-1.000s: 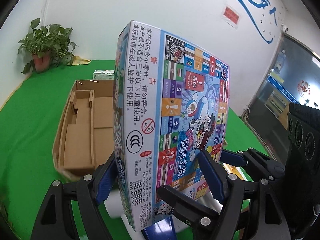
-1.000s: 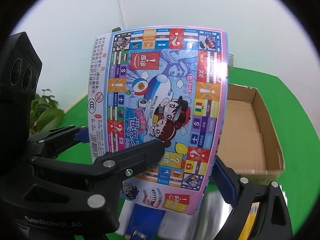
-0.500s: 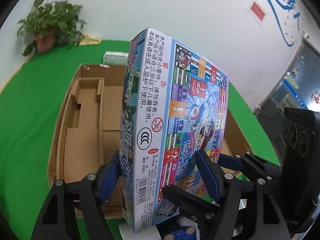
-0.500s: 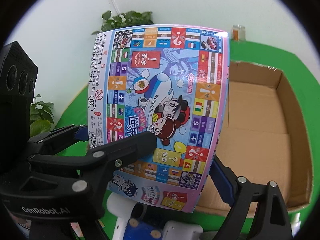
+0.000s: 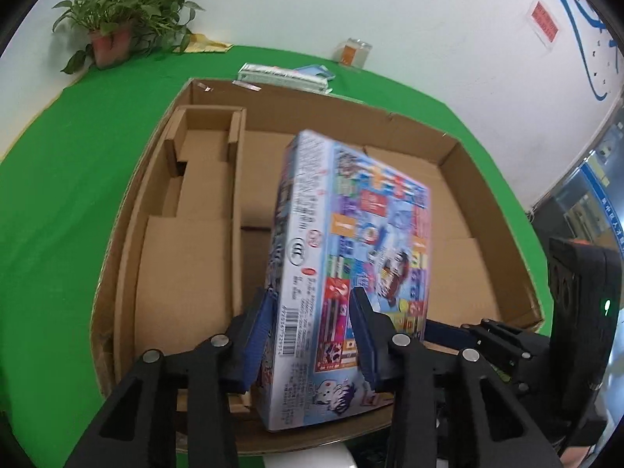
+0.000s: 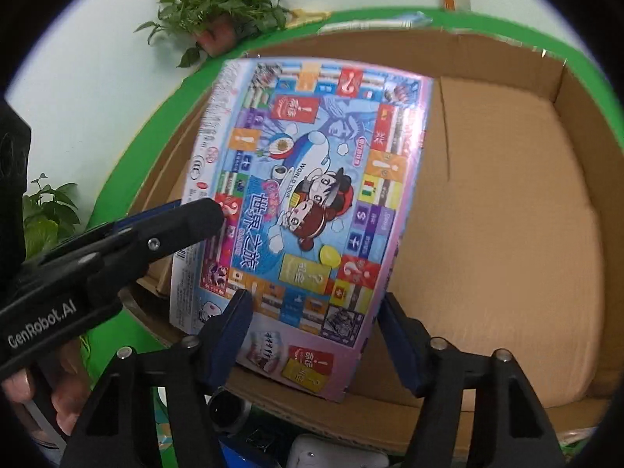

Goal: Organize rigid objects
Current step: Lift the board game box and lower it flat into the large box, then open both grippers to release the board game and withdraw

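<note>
White wall [image 5: 390, 19] w/ red sign [image 5: 545, 21] and blue lettering. Green-covered table [image 5: 58, 195]. Potted plant [image 5: 121, 7] at back left corner; glass door [image 5: 585, 202] on right.

Potted plant [image 5: 117, 19] at far table [image 5: 58, 195] corner by white wall [image 5: 390, 19], small glass jar [image 5: 353, 52] near wall, red sign [image 5: 545, 20] on wall right.

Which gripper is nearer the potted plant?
Left. Left gripper: game box's edge toward the potted plant; right gripper: its far edge. Both jaws just closed further around it.
</note>
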The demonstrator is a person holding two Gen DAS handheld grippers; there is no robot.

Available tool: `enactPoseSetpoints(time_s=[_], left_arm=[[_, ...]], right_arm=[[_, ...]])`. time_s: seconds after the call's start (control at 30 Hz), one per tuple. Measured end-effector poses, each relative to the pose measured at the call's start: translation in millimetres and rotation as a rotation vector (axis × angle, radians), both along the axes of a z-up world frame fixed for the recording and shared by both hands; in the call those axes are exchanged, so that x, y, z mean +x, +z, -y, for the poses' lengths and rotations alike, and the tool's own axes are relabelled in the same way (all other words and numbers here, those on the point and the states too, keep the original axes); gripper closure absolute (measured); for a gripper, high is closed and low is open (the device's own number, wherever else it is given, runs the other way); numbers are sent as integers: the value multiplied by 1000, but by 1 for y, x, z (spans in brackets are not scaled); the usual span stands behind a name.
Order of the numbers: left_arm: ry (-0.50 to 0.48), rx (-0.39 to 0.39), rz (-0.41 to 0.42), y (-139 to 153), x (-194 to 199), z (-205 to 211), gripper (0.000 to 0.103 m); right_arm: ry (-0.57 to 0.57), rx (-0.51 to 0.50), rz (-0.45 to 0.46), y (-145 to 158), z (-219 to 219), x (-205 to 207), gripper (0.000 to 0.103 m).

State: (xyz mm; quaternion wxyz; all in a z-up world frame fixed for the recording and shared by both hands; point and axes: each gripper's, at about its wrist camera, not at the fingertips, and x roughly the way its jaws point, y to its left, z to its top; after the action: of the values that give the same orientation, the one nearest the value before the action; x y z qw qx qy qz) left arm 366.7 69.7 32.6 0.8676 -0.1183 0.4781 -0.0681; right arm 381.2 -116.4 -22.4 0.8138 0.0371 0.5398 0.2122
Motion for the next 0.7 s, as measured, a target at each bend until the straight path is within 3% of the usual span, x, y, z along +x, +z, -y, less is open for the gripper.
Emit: enactPoseSetpoints(time_s=[0.1,0.13,0.17,0.33,0.4,0.47,0.53,0.57,0.67,0.7], left_arm=[[4,-10,-4,-8,0,-9,66],[-13,-47,8,-5,-4,-12,74],[-27,-71,12,-4,-6,-14,75],[-19,-17,108,20,-30,-17,75],[10,48,164,28,-42,-19,72],[17,91,204,33,-52,-18,67],[21,103,231,34,-67,-16,40],[20,109,240,34,-72,-15,36],[-27,156,261,33,-87,1,34],[-37,167,260,31,-88,7,34]], right_arm=[[13,6,-25,-4,-4,2,38],[22,-2,-27,-4,-6,0,44],[34,-36,-26,-5,-9,-2,49],[28,-45,-52,-2,-12,7,49],[2,-21,-42,2,-6,2,49],[-41,-31,18,18,8,-14,45],[-77,-32,93,37,25,-34,32],[-93,-35,135,45,31,-45,25],[-171,-131,301,78,66,-79,24],[-192,-160,318,81,73,-84,24]])
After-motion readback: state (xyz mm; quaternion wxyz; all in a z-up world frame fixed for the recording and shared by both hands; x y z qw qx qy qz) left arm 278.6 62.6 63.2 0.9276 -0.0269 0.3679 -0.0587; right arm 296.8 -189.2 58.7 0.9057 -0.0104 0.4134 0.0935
